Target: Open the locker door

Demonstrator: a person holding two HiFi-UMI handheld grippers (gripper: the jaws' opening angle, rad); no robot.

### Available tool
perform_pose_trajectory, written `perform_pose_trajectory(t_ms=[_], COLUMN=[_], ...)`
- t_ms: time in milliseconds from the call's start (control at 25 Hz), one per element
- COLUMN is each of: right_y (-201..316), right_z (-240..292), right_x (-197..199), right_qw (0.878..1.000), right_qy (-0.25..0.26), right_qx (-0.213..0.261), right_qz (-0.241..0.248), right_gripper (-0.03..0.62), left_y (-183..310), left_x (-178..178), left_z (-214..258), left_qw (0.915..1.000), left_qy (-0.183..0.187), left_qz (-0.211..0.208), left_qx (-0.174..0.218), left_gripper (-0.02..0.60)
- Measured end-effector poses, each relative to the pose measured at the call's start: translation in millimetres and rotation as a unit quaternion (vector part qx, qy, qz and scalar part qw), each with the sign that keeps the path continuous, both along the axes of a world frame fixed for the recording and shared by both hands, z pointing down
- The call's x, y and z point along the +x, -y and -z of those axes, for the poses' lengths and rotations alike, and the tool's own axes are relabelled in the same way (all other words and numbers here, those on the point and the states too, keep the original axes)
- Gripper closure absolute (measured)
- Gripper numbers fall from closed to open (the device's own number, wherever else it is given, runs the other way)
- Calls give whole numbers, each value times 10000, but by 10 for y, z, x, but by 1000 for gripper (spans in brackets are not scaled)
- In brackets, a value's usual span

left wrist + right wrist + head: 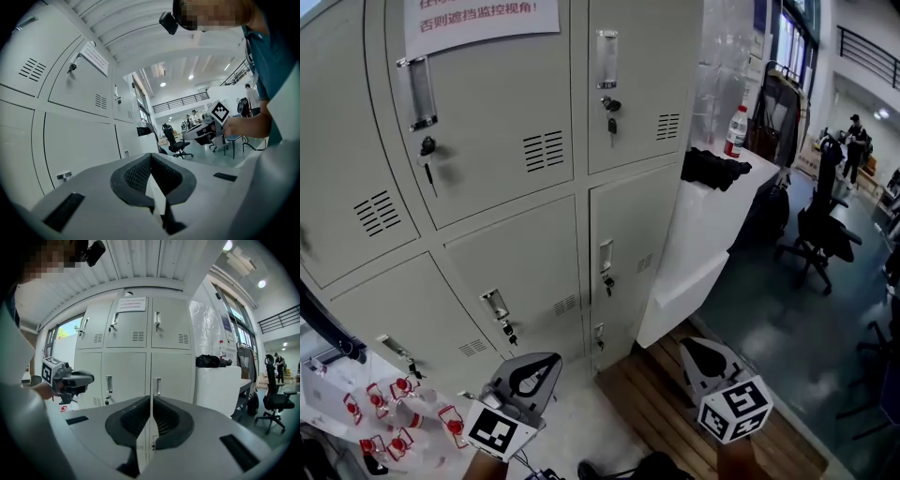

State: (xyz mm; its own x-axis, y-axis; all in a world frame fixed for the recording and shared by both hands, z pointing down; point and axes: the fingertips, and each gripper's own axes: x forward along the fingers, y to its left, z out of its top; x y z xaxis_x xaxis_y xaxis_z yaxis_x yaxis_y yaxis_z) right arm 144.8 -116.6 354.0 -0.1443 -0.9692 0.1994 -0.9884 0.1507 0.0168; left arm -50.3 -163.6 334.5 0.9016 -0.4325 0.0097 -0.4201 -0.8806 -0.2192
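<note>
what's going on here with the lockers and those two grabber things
A person stands facing a bank of grey lockers, holding a gripper in each hand. The left gripper and the right gripper are both low in front of the lockers, jaws together with nothing between them, and neither touches a door. Every locker door in view looks closed, and keys hang in several of the locks. No door has been opened yet.
</note>
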Motion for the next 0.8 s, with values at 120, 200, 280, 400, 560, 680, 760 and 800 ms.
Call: perform_pose_trajectory(t_ms=[120, 200, 280, 400, 560, 680, 760, 800], right_y=[91, 189, 310, 464, 651, 783, 857, 886], right_z=[4, 11, -10, -58, -54, -71, -90, -104], right_x=[-81, -82, -77, -117, -111, -49, -20, -11], right_qw=[9999, 9999, 9998, 9993, 9984, 9981, 9980, 9979], right_qy=[-56, -88, -53, -33, -63, -73, -49, -41], right_qx=[-82, -84, -66, -115, -135, -131, -134, -144], right_qz=[59, 119, 172, 355, 549, 600, 614, 629], right_gripper=[556, 556, 556, 556, 556, 556, 556, 556], left_y=[92, 162, 227, 269, 386, 437, 477, 493], left_x=[-89, -116, -139, -220, -277, -282, -280, -280], left_z=[-53, -78, -76, -89, -102, -165, -229, -251], left_qw=[9999, 9998, 9998, 9994, 9983, 9975, 9970, 9969], left_qy=[-25, -32, -33, -27, 33, 55, 112, 129], left_qz=[50, 128, 190, 344, 569, 673, 720, 738], left_qx=[-84, -117, -42, -74, -128, -209, -245, -255], left_gripper=[565, 565, 565, 565, 565, 565, 565, 565])
